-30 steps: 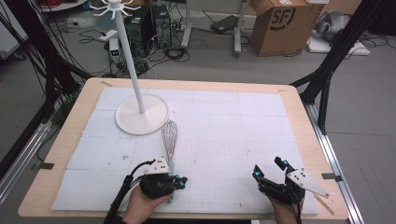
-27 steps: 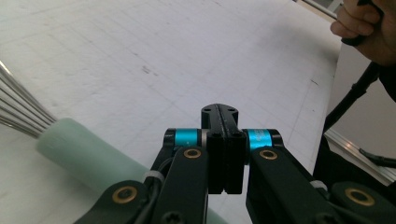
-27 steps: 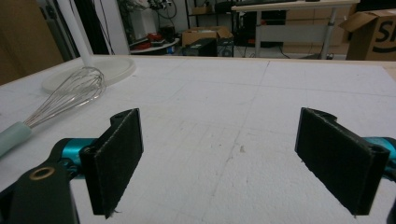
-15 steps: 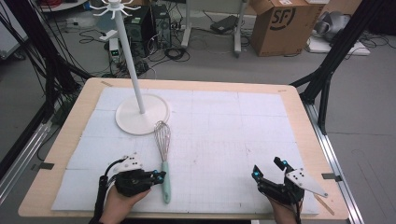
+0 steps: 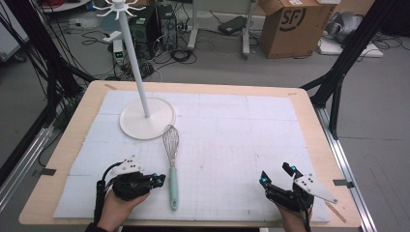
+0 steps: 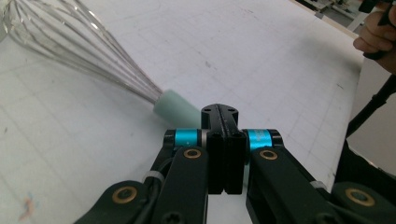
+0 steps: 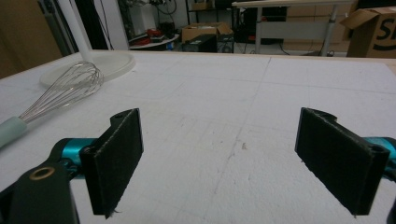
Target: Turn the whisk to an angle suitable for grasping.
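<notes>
The whisk [image 5: 170,164] lies flat on the white mat [image 5: 270,125], lower left of centre in the high view. Its wire head points toward the upper left and reaches the rim of the round base of the hanger stand [image 5: 146,117]; whether the two touch cannot be told. Its pale green handle [image 5: 173,187] points to the bottom edge, which presents it to the person's side of the table.

The left gripper [image 5: 157,180] sits just left of the handle. In the left gripper view its jaws are pressed together on nothing, with the handle [image 6: 175,108] lying just past the tips. The jaws would need to part before any grasp.

The right gripper [image 5: 276,176] rests at the lower right, well apart from the whisk. Its jaws stand spread wide and empty, judged to be on standby.
</notes>
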Demonstrator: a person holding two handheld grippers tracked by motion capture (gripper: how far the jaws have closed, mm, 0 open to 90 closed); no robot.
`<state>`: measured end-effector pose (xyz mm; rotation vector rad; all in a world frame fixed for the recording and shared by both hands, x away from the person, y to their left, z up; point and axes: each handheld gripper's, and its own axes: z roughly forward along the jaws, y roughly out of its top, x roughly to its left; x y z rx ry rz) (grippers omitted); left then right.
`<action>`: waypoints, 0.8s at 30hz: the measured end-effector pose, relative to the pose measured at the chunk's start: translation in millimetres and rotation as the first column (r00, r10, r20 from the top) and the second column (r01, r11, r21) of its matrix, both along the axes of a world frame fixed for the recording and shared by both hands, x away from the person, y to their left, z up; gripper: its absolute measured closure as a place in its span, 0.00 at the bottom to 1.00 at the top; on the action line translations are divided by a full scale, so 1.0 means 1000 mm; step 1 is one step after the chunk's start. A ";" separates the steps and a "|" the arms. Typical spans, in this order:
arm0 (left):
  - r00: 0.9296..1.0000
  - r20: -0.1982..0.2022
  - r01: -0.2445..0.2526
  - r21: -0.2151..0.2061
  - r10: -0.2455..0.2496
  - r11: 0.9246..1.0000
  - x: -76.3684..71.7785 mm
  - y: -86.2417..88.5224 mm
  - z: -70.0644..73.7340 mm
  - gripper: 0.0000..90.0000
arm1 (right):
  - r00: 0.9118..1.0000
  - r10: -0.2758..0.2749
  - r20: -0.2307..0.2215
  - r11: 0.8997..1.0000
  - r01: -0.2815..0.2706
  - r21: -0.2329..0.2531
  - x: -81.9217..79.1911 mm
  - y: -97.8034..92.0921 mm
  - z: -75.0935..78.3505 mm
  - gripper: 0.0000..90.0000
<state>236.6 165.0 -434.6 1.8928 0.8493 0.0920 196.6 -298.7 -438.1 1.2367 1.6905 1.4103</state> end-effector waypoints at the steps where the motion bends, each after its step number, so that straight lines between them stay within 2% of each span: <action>1: 1.000 -0.001 0.002 0.000 -0.002 1.000 0.002 -0.003 0.001 1.00 | 1.000 0.000 -0.003 1.000 0.000 0.002 0.000 0.000 0.000 0.15; 6: 1.000 -0.003 0.027 0.008 -0.027 1.000 0.014 -0.018 0.003 1.00 | 1.000 0.000 0.003 1.000 0.000 0.003 0.000 -0.001 0.000 0.15; 9: 0.993 -0.008 0.114 0.016 -0.114 0.993 0.012 -0.032 0.001 1.00 | 1.000 0.002 0.004 1.000 -0.002 0.004 0.000 -0.001 0.000 0.15; 10: 0.993 -0.008 0.114 0.016 -0.114 0.993 0.012 -0.032 0.001 1.00 | 1.000 0.002 0.007 1.000 -0.002 0.002 0.000 -0.001 0.001 0.16; 11: 0.991 0.007 0.132 0.042 -0.132 0.990 0.006 -0.033 0.001 1.00 | 1.000 0.002 0.007 1.000 -0.002 0.002 0.000 -0.001 0.001 0.16; 12: 0.989 0.011 0.145 0.052 -0.146 0.988 0.000 -0.030 0.000 1.00 | 1.000 0.000 0.012 1.000 0.000 0.004 0.000 -0.002 0.001 0.16; 14: 0.989 0.008 0.146 0.055 -0.147 0.988 -0.004 -0.025 0.000 1.00 | 1.000 0.001 0.011 1.000 -0.001 0.004 0.000 -0.002 0.000 0.16; 15: 0.991 0.004 0.134 0.053 -0.134 0.990 -0.009 -0.015 -0.002 1.00 | 1.000 0.004 0.009 1.000 -0.004 0.005 0.000 -0.002 0.000 0.16; 16: 0.991 0.004 0.134 0.053 -0.134 0.990 -0.009 -0.015 -0.002 1.00 | 1.000 0.005 0.006 1.000 -0.005 0.004 0.000 -0.001 0.000 0.16; 18: 0.994 -0.007 0.113 0.014 -0.113 0.994 -0.008 0.000 -0.004 1.00 | 1.000 0.007 0.007 1.000 -0.007 0.001 0.000 0.000 0.000 0.16; 20: 0.995 -0.007 0.102 -0.013 -0.103 0.995 -0.006 0.002 -0.003 1.00 | 1.000 0.006 0.003 1.000 -0.006 0.000 0.000 0.001 0.000 0.16; 24: 0.995 -0.006 0.094 -0.053 -0.095 0.994 0.003 -0.013 -0.001 1.00 | 1.000 0.007 0.000 1.000 -0.007 -0.010 0.002 0.002 0.000 0.16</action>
